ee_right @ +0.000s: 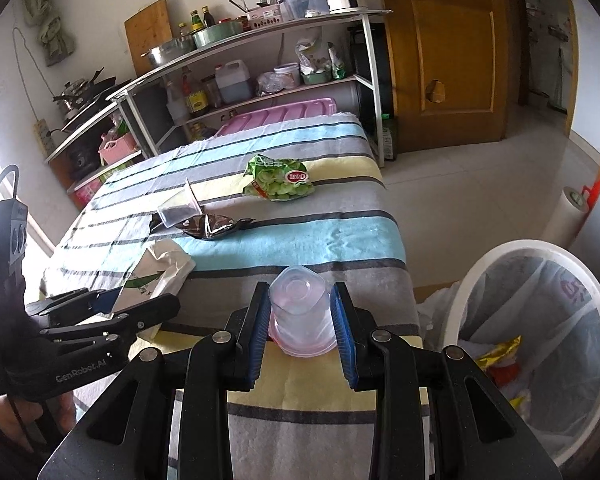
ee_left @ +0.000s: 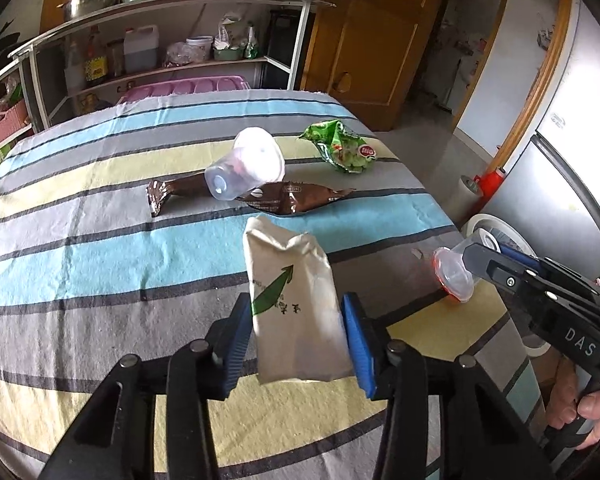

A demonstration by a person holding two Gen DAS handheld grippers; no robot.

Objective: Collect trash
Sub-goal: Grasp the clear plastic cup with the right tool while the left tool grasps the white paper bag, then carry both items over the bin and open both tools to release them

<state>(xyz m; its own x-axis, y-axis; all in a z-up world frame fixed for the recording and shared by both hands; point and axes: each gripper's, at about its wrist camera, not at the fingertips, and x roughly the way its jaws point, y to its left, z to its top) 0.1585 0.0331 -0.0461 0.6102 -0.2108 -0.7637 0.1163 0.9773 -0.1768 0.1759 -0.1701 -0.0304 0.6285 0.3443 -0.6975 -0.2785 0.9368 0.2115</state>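
A: Biggest first: table (ee_left: 100,240), striped cloth. Bin (ee_right: 480,280) beside its right edge, wrappers inside.
B: Loose trash?
A: Mid-table: brown wrapper (ee_left: 296,200), clear cup (ee_left: 244,170) tipped on it, green bag (ee_left: 346,148) behind.
B: Grippers?
A: Left gripper (ee_left: 298,320) clamps paper pouch (ee_left: 296,300). Right gripper (ee_right: 300,332) clamps small cup (ee_right: 300,312), near bin.

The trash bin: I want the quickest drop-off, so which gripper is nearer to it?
Right. The right gripper, clamping a clear plastic cup, is at the table edge beside the trash bin. The left gripper, holding a paper packet, is farther from it.
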